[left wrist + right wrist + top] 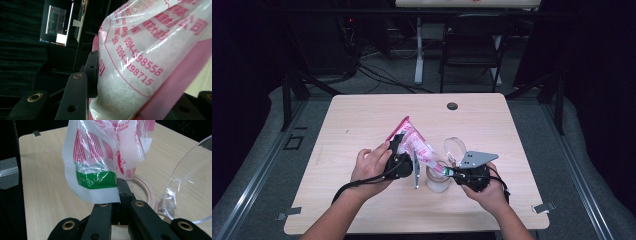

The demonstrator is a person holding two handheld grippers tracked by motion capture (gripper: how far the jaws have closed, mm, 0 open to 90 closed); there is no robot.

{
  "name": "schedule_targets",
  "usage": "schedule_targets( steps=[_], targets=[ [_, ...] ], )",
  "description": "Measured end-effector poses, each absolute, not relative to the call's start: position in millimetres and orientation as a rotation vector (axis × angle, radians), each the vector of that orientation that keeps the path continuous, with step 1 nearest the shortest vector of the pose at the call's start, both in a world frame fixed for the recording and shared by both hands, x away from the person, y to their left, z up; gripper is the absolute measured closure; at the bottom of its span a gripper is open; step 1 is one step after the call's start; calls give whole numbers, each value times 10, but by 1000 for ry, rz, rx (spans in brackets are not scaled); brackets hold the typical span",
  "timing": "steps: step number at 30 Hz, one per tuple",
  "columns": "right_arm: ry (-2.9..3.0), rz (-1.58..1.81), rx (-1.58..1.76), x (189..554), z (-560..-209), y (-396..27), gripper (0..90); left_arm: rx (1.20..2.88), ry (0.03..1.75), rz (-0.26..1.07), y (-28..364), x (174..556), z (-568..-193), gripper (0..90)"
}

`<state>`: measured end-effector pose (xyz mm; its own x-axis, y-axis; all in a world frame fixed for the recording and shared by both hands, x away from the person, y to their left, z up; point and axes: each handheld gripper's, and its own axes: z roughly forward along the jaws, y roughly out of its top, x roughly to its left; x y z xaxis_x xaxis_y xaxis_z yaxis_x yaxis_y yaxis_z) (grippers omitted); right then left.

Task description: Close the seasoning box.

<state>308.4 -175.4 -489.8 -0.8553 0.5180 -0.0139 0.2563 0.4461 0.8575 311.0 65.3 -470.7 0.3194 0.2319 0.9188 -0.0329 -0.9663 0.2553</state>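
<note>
I've got the pink-and-white plastic bag of white granules tilted over the round pale jar near the worktop's front edge. Left gripper fingers clamp the bag's body; right gripper fingers pinch its green-banded corner. Pouring looks ready, not finished. The right gripper view reveals the jar's clear hinged lid standing open; the left gripper view shows the granules.

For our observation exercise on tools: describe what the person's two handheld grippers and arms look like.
Both grippers are black. The left gripper trails a black cable and carries a grey plate seen edge-on; the right gripper bears a grey three-cornered plate with holes. Their jaws are black bars with brass-ringed pivots. The forearms are bare, with no sleeves.
</note>
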Motion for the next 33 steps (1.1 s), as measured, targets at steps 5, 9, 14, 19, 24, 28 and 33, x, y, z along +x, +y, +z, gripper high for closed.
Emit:
schedule_targets(
  steps=[5, 9, 14, 19, 24, 28, 33],
  targets=[
    [2421, 1370, 672, 3076, -4899, -1769, 900, 2344, 170, 1715, 639, 3105, -4703, 650],
    [2423, 1365, 673, 3073, -4901, -1776, 900, 2343, 162, 1717, 632, 3104, -4703, 650],
    [2425, 1362, 672, 3073, -4914, -1776, 900, 2344, 158, 1715, 628, 3105, -4714, 650],
    [2429, 1361, 678, 3074, -4924, -1772, 900, 2344, 159, 1715, 629, 3104, -4718, 651],
    [2435, 1355, 675, 3073, -4931, -1763, 900, 2343, 159, 1714, 633, 3104, -4718, 651],
    [2439, 1347, 674, 3075, -4938, -1759, 900, 2345, 157, 1715, 632, 3106, -4717, 651],
    [2439, 1346, 675, 3075, -4939, -1759, 900, 2343, 156, 1715, 629, 3106, -4715, 651]
  ],
)
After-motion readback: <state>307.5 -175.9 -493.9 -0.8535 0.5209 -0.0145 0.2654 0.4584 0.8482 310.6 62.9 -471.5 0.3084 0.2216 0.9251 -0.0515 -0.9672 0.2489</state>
